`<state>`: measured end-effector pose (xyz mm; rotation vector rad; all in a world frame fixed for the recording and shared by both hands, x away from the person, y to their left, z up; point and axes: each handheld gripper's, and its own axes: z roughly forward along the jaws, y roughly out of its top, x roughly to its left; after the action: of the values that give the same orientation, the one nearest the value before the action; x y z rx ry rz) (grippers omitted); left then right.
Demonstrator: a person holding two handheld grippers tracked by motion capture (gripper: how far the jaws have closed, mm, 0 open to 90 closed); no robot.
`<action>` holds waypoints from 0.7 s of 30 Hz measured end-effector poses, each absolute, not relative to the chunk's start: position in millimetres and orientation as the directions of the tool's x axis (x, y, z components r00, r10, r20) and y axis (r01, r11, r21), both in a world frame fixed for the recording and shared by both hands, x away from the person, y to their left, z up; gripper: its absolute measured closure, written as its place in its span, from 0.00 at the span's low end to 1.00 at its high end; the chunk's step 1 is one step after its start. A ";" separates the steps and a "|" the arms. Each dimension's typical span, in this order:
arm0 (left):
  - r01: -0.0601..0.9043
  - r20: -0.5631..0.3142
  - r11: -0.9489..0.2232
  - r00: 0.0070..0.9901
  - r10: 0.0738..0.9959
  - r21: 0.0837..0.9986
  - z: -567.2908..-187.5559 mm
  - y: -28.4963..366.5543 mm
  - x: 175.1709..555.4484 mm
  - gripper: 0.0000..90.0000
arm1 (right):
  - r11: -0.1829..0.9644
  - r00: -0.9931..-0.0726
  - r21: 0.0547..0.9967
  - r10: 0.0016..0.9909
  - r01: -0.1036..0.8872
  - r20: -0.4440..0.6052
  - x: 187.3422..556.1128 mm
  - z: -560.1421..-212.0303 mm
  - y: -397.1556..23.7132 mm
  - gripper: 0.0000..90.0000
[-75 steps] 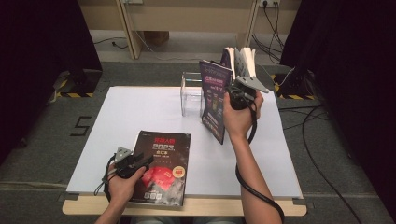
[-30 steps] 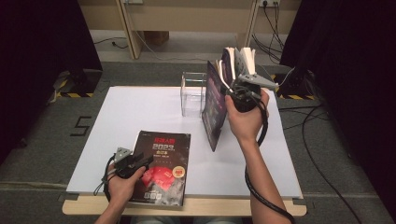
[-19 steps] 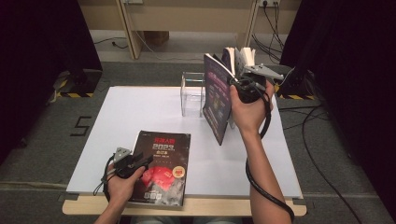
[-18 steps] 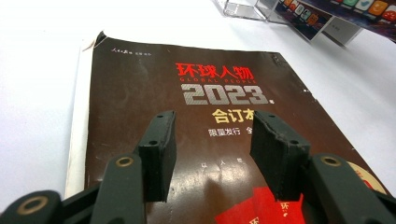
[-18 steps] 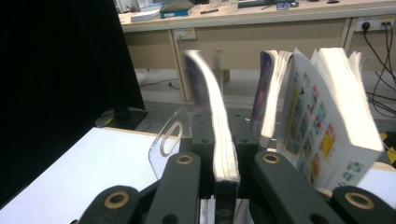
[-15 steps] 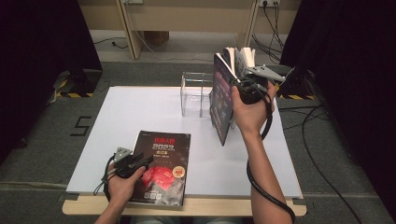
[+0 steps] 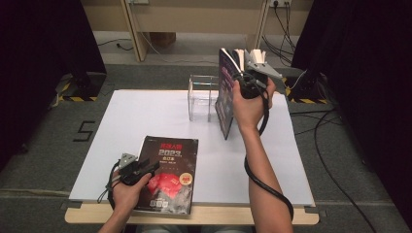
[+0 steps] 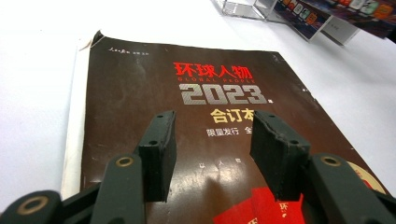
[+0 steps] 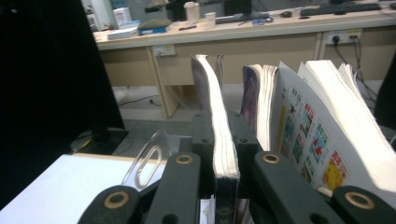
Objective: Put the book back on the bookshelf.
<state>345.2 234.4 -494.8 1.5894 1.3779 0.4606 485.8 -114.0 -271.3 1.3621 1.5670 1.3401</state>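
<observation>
A dark magazine (image 7: 170,170) with "2023" on its cover (image 8: 205,93) lies flat at the near edge of the white table (image 7: 145,116). My left gripper (image 7: 153,167) rests low over that cover, open, with nothing between its jaws (image 8: 217,140). My right gripper (image 7: 240,75) is shut on the top edge of a purple magazine (image 7: 224,99), held upright on the table's far right. In the right gripper view the jaws (image 9: 223,135) pinch that magazine's page block (image 9: 219,140).
A clear acrylic rack (image 7: 203,94) stands just left of the upright magazine; one of its dividers (image 9: 144,163) shows close by. Several other magazines (image 9: 299,126) stand fanned open right behind the held one. Dark curtains flank the table.
My right hand has carried the upright purple magazine back and to the right, closer to the standing magazines. My left gripper and the flat magazine have stayed put.
</observation>
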 end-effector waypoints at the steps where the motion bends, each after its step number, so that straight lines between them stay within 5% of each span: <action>1: 0.554 -0.290 0.085 0.294 0.911 0.828 -494.9 234.6 345.3 0.55 | -0.066 -0.235 0.956 0.962 0.287 0.136 488.8 -272.9 -112.1 0.94; 11: 0.554 -0.288 0.080 0.298 0.910 0.828 -495.0 234.7 344.6 0.55 | 0.013 -0.151 0.963 0.988 0.268 0.028 487.0 -298.5 -91.6 0.94; 21: 0.556 -0.289 0.081 0.299 0.909 0.828 -495.4 233.6 344.9 0.55 | -0.049 -0.200 0.929 0.971 0.368 0.130 471.9 -296.9 -107.1 0.89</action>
<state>344.9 233.6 -495.4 1.5945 1.3745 0.4565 471.9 -107.1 -296.9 1.4388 1.6106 1.2488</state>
